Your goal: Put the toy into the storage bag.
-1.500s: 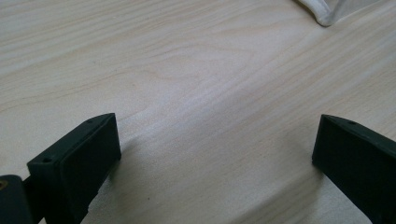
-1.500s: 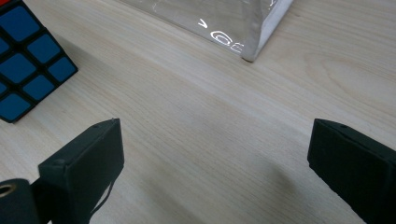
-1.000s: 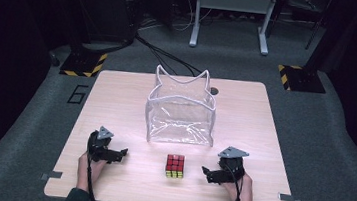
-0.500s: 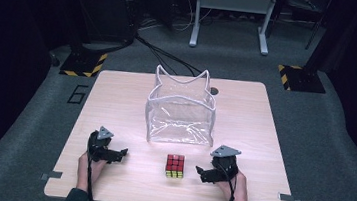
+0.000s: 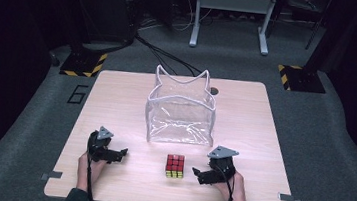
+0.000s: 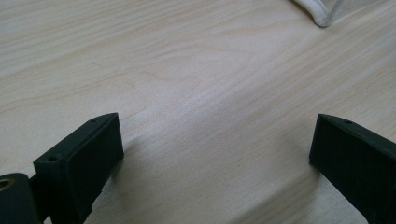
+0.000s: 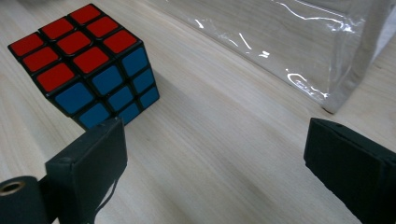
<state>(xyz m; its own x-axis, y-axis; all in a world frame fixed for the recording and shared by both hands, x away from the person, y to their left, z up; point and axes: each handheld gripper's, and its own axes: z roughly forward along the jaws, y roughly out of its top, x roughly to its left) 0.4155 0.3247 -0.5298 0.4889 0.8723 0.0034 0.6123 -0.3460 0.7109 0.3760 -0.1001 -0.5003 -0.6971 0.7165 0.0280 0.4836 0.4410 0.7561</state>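
Note:
A puzzle cube with a red top face sits near the table's front edge, between my two grippers. In the right gripper view the cube shows red on top and blue sides, just beyond my left jaw. My right gripper is open, a short way right of the cube and not touching it. My left gripper rests open on bare wood, well left of the cube. A clear plastic bag with white trim stands open-topped behind the cube; its corner shows in the left gripper view.
The wooden table has bare room left and right of the bag. A small dark hole lies behind the bag. Beyond the table are a grey floor, cables and a metal stand.
My right gripper has slid left toward the cube and turned to face it. The left gripper, cube and bag have stayed put.

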